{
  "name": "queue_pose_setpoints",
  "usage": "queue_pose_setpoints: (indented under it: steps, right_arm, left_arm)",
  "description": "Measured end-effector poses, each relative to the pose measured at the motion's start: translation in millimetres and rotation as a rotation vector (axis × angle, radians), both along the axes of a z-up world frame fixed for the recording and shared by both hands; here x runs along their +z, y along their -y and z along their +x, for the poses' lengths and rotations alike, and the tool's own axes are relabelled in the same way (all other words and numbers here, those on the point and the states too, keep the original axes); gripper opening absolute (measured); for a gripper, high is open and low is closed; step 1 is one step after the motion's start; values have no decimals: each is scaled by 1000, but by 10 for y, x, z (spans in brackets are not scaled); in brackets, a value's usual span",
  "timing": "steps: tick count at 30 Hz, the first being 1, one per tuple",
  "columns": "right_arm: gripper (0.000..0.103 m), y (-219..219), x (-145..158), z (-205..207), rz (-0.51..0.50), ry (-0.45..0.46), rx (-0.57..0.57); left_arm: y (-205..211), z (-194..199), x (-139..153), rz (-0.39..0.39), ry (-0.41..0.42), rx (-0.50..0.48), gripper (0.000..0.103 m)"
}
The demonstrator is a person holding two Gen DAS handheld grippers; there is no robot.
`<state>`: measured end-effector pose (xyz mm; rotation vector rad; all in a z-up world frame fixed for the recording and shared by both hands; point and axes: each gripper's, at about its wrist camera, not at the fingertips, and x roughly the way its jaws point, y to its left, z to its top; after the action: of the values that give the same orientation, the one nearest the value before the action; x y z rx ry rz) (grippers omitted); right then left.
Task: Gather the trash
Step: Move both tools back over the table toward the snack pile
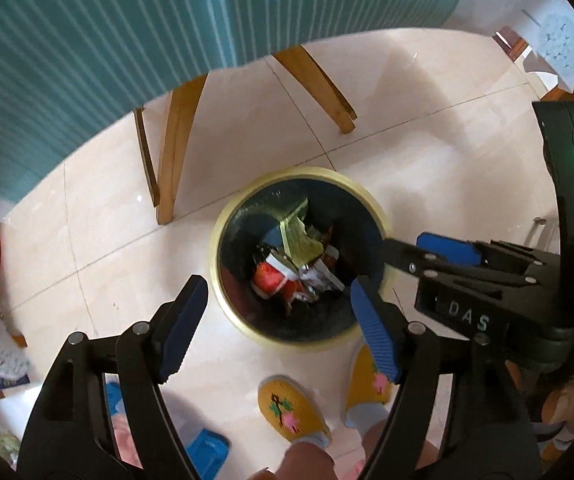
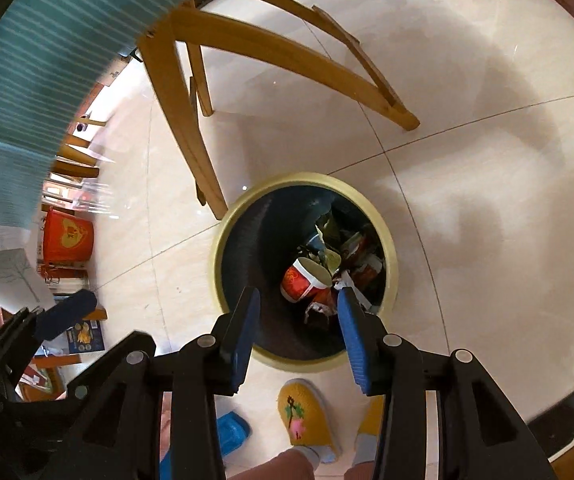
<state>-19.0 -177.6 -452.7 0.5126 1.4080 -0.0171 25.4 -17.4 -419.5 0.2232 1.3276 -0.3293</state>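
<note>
A round bin with a pale yellow rim [image 1: 223, 240] [image 2: 217, 256] stands on the tiled floor, seen from above in both views. Inside lie a red-and-white cup [image 1: 271, 278] [image 2: 301, 280], a yellow-green wrapper [image 1: 301, 240] and other crumpled packaging. My left gripper [image 1: 279, 320] hangs over the bin's near edge, open, with nothing between its blue pads. My right gripper [image 2: 298, 336] is above the bin mouth too, open and empty. It shows in the left wrist view as the right gripper [image 1: 419, 250], reaching in from the right. One left gripper pad [image 2: 65, 314] shows at the lower left.
Wooden chair legs [image 1: 175, 160] [image 2: 183, 120] stand just behind the bin under a teal striped cloth [image 1: 87, 60]. The person's yellow slippers [image 1: 287, 408] [image 2: 307, 416] are right in front of it, with a blue slipper [image 2: 231, 428] beside them. A red bucket [image 2: 69, 240] sits at the left.
</note>
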Motion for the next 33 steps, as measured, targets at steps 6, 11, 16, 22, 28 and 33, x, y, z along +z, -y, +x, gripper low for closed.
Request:
queue_pose_setpoints:
  steps: [6,11,16,22,28,33]
  right_arm:
    - [41,6,587,-81,-13,23,6]
    - [41,21,1233,-187,-21,51,-9]
    - [41,-10,1952,-300,-29,90,-25]
    - [41,-128,2771,-418,-51,161,-39]
    - [41,-197,3453,-487,-64,234,-73]
    - [41,-215,3884,-506,-92,284,-88]
  left_arm:
    - [-46,-157,528,28,-31,10,72]
    - [-125,-194,1069,18,-42,33,72]
    - [-231,-258,1742,15,-23,41,71]
    - [-441,-338,2528,-34,18,62,71]
    - [-608,-332,3191,-122,62,61,71]
    - [-681,-260,3688,-181,118,68,71]
